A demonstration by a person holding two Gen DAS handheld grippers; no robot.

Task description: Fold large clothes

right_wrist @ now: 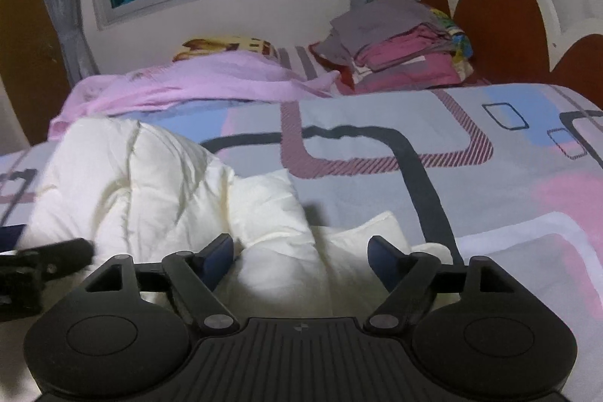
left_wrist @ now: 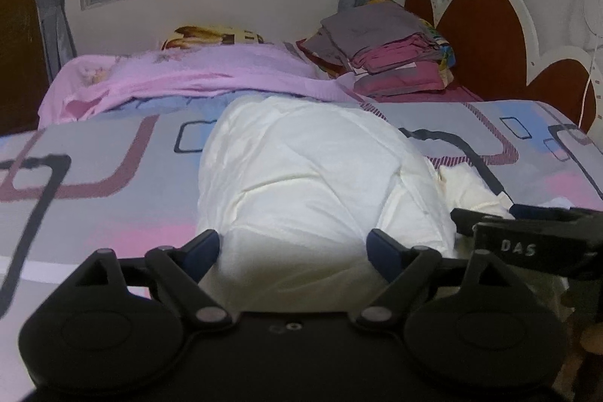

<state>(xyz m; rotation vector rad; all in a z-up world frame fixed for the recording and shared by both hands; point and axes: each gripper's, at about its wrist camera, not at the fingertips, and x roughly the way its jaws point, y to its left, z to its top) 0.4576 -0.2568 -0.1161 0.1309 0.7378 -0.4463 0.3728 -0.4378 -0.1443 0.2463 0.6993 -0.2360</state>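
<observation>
left tongs: my left gripper [left_wrist: 294,247] is spread wide, pads clear of cloth, nothing pinched.
garment: the bulky cream-white padded garment [left_wrist: 312,183] lies bunched in a mound on the grey, pink and blue patterned bedspread [left_wrist: 113,176] — its near edge sits between both sets of jaws.
right tongs: my right gripper [right_wrist: 301,253] is spread too, cloth between the fingers but not gripped.
far right: the stack of folded grey and magenta clothes [left_wrist: 392,55] sits by the headboard.
step: looks like between folds — released.
next: likely pinch two corners, then fold over.
</observation>
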